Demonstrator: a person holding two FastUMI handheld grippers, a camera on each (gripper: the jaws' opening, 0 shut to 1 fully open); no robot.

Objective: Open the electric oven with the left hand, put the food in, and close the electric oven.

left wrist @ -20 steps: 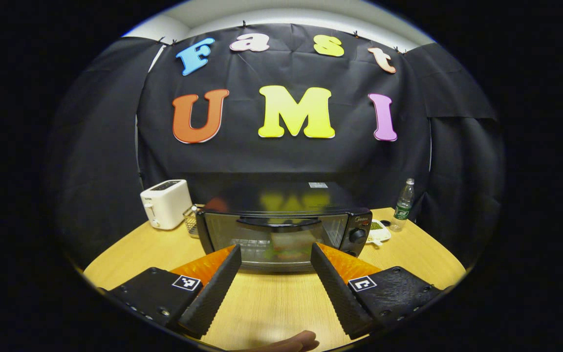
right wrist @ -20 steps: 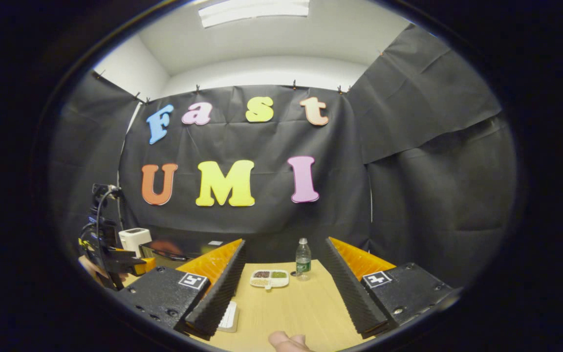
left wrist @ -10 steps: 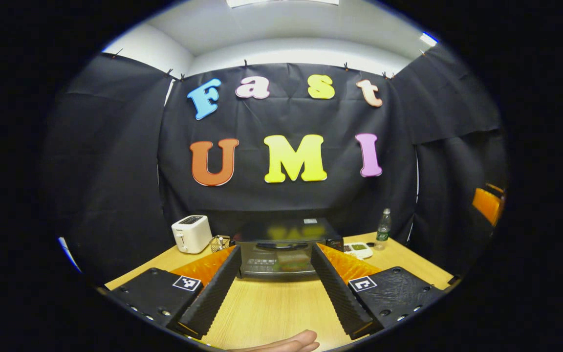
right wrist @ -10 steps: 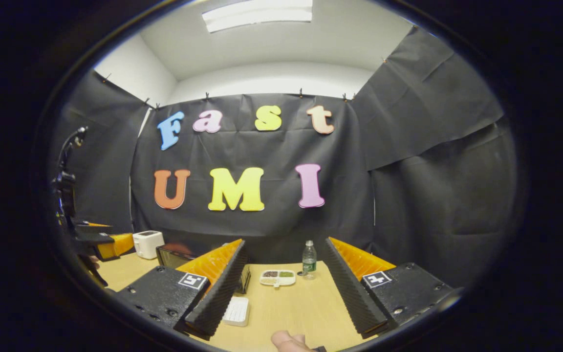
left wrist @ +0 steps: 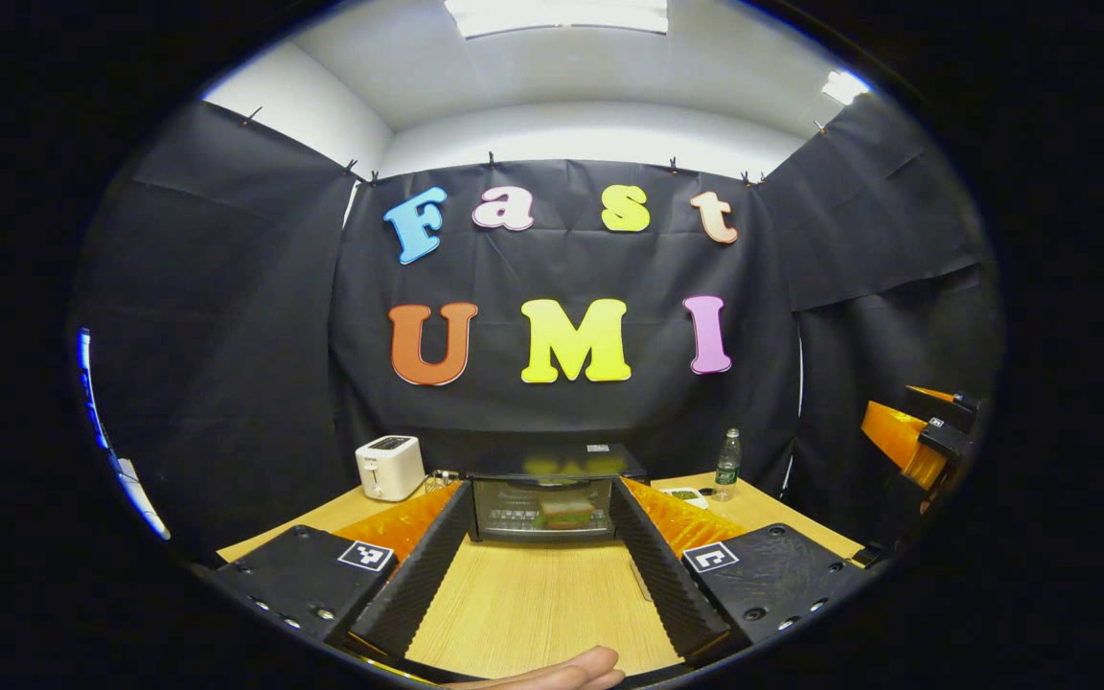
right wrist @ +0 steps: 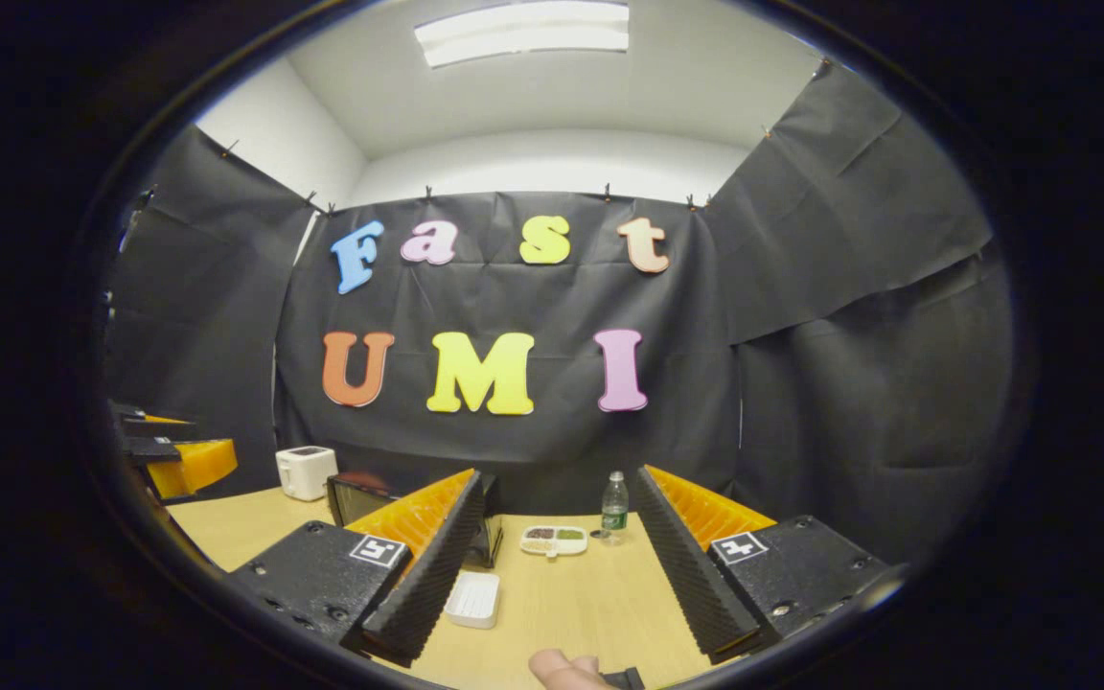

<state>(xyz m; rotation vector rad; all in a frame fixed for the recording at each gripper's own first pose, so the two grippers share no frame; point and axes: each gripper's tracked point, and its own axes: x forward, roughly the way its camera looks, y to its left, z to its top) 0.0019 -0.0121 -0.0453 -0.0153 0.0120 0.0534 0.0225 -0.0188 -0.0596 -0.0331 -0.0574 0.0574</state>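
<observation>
While both tongs stay spread and empty, the left tongs (left wrist: pixel 538 561) have backed away from the boxy glass-fronted oven (left wrist: pixel 552 496). Food (left wrist: pixel 566 511) sits behind its closed door; right tongs (right wrist: pixel 557 565) hover over the wood-grain surface (right wrist: pixel 571 604).

Black glass-door electric oven (left wrist: pixel 544 498) is set at rear centre of pale wood worktop (left wrist: pixel 533 613), w/ sandwich-like food (left wrist: pixel 566 514) seen inside. White boxy toaster (left wrist: pixel 390 467) is placed to its left; clear plastic bottle (left wrist: pixel 726 464) and white divided dish (right wrist: pixel 554 540) to its right. White ribbed tray (right wrist: pixel 473 599) lies nearer front.
</observation>
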